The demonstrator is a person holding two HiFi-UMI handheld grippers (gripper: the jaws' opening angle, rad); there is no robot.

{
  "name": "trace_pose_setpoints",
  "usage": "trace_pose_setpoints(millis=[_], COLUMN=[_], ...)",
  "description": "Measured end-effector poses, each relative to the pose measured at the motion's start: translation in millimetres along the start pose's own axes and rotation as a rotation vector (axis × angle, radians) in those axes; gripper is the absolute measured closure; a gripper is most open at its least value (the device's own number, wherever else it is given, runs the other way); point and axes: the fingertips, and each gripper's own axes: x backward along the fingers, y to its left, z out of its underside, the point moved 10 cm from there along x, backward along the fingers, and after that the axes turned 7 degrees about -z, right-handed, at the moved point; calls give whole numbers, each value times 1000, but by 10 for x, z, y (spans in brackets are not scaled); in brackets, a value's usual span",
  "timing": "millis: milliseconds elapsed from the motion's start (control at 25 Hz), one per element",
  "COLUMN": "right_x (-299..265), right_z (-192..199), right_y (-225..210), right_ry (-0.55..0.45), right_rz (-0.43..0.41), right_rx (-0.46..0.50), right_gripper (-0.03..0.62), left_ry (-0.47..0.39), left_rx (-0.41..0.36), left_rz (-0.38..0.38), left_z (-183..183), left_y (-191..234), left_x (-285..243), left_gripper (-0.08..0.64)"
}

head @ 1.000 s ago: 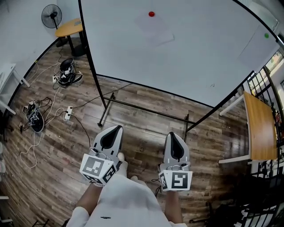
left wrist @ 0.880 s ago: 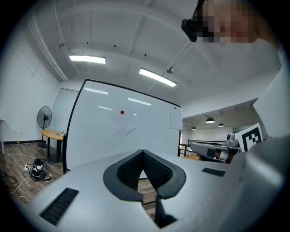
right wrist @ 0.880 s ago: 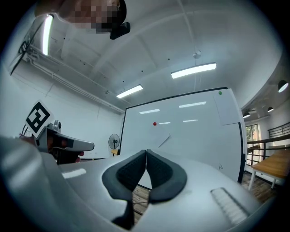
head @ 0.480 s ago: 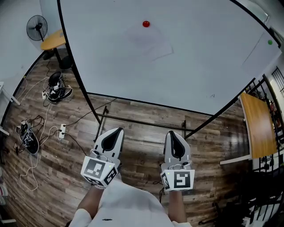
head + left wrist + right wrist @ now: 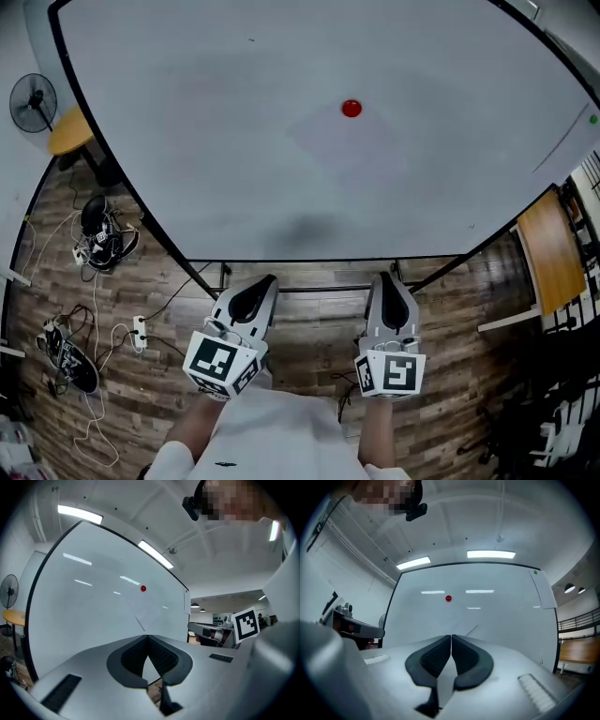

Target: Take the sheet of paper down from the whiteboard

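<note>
You're on the approach step: the left tool [image 5: 267, 279] and right tool [image 5: 389, 277] are both clenched shut on nothing, side by side and short of the whiteboard [image 5: 187, 141]. The sheet of paper [image 5: 354, 150] hangs tilted on the board, up and ahead of both tools and nearer the right one, pinned at its top by a red magnet [image 5: 352, 108] (white on white, so its edges are faint). Next you'd probably lift a tool up to it, spread the jaws, then pinch the magnet or a loose lower corner.
</note>
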Motion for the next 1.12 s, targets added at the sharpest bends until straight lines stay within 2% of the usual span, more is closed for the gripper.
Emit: trace_pose_setpoints(millis=[200,320,440,640,920,1120], right_x=[-348,-456,-530,-699,-852,-983], right_z=[-44,-67,-130,-112,-191,-285], right_y=[110,22,-83,-173,-473,-610], right_ry=[2,20,6,12,7,44], right_rz=[56,64,80,58,36,-19], right_rx=[39,59,64,18,57,65], right_gripper=[592,592,591,571,548,538], left_ry=[10,9,-5,-21,-23,-21], left_rx=[20,28,0,-11,-26,-16], left_rz=[94,139,174,190,238,241], left_z=[-68,-112,-218,-333,-422,-485], left_y=[344,330,299,325,198,168], left_x=[-327,-540,-714,-947,-1255,-1388], left_gripper=[554,554,554,554,554,554])
